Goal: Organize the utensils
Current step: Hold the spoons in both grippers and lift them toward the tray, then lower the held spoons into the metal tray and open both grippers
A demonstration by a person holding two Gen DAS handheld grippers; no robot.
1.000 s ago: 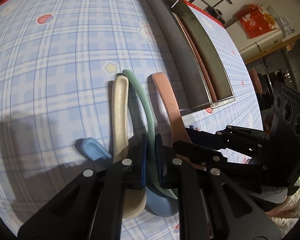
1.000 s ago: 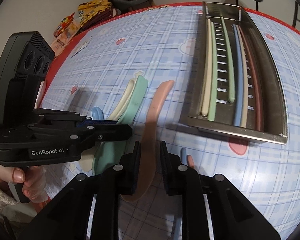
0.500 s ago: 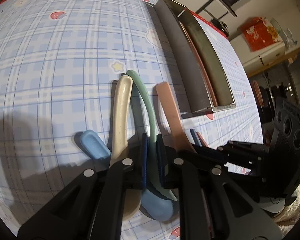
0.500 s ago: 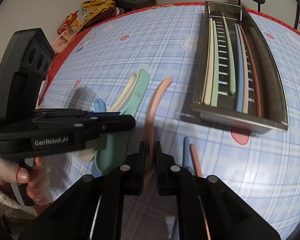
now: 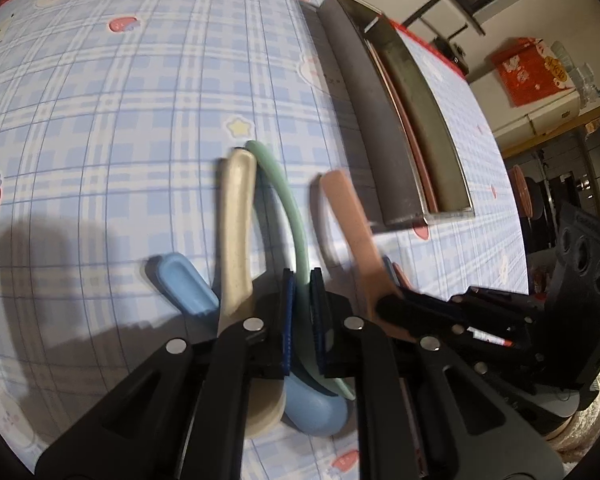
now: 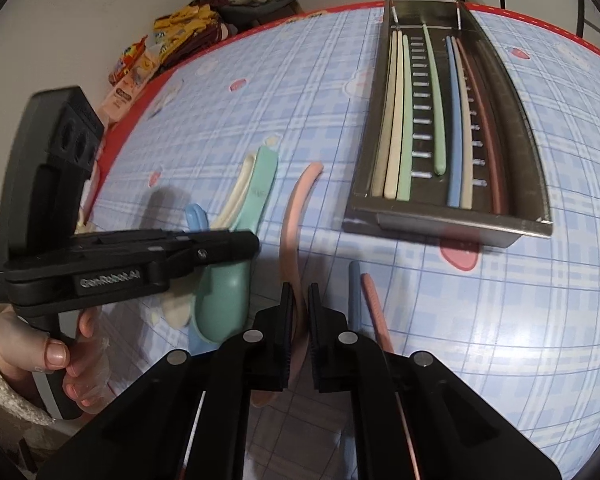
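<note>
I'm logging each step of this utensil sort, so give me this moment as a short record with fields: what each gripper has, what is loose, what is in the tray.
left gripper: shut on green spoon
right gripper: shut on pink spoon
loose on tablecloth: cream spoon, blue spoon, blue chopstick, pink chopstick
metal tray: holds cream, green, blue and dark red chopsticks, lying lengthwise
spoons in tray: none visible

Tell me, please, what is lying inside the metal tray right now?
In the metal tray lie seven long chopstick-like sticks: cream, cream and green together at one side, one green alone, then blue, cream and reddish-brown. The near wall covers their lower ends; the left wrist view shows almost none.
</note>
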